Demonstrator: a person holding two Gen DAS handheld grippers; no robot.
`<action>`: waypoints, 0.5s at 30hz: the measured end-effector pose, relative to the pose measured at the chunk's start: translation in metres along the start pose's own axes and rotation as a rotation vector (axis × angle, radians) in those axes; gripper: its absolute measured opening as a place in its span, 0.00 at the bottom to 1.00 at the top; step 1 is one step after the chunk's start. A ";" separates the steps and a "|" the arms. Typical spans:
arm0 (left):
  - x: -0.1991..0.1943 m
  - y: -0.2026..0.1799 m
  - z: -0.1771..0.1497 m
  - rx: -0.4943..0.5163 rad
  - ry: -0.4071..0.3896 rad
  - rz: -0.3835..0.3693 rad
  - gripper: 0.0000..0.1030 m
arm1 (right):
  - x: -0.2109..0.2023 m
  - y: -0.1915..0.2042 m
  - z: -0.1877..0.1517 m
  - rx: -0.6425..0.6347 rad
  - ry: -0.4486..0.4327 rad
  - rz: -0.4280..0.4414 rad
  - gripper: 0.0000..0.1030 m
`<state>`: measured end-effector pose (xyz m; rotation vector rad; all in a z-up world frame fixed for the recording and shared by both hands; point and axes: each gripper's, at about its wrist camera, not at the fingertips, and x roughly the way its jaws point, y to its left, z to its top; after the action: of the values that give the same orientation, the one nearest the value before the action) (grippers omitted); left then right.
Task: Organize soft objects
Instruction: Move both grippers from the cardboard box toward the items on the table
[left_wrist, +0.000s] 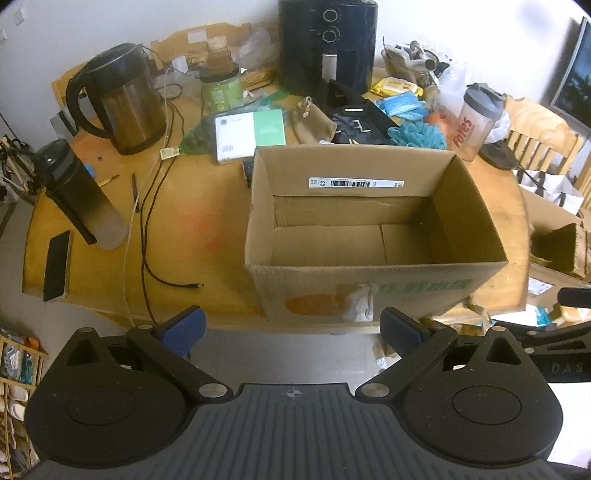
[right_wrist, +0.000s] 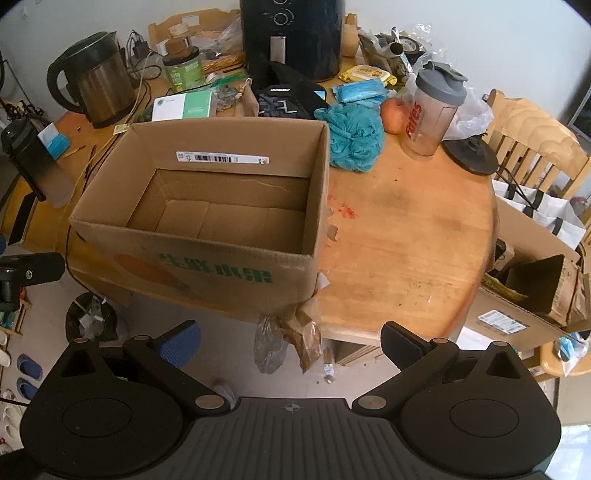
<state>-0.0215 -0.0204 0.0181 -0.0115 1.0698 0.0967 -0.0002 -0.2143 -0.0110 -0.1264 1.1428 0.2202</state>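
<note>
Both tongs (right_wrist: 290, 341) agape — loofah (right_wrist: 354, 138) beyond.

Left claw (left_wrist: 291, 330) spread wide, nothing held, short of open cardboard box (left_wrist: 373, 280) on wooden table (left_wrist: 192, 206).

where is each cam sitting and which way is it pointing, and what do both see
Left wrist: sits on the left gripper, off the table's near edge, facing straight into the empty cardboard box; its own open blue-padded fingers show, plus part of the other gripper at the right edge.
Right wrist: sits on the right gripper, further right, facing the box's right corner and bare wooden table; its own open fingers show.
Shared: the box, kettle, blue soft bundle, shaker bottle.
</note>
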 end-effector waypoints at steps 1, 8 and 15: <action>0.001 0.000 0.002 0.003 0.001 -0.003 1.00 | 0.000 0.000 0.002 0.006 -0.002 -0.002 1.00; 0.005 0.007 0.010 0.025 -0.008 -0.061 1.00 | 0.005 0.001 0.013 0.031 -0.006 -0.023 1.00; 0.012 0.021 0.021 0.005 -0.041 -0.097 1.00 | 0.008 0.002 0.026 0.035 -0.022 -0.057 1.00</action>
<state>0.0008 0.0028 0.0183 -0.0571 1.0272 0.0067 0.0252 -0.2062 -0.0074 -0.1257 1.1191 0.1506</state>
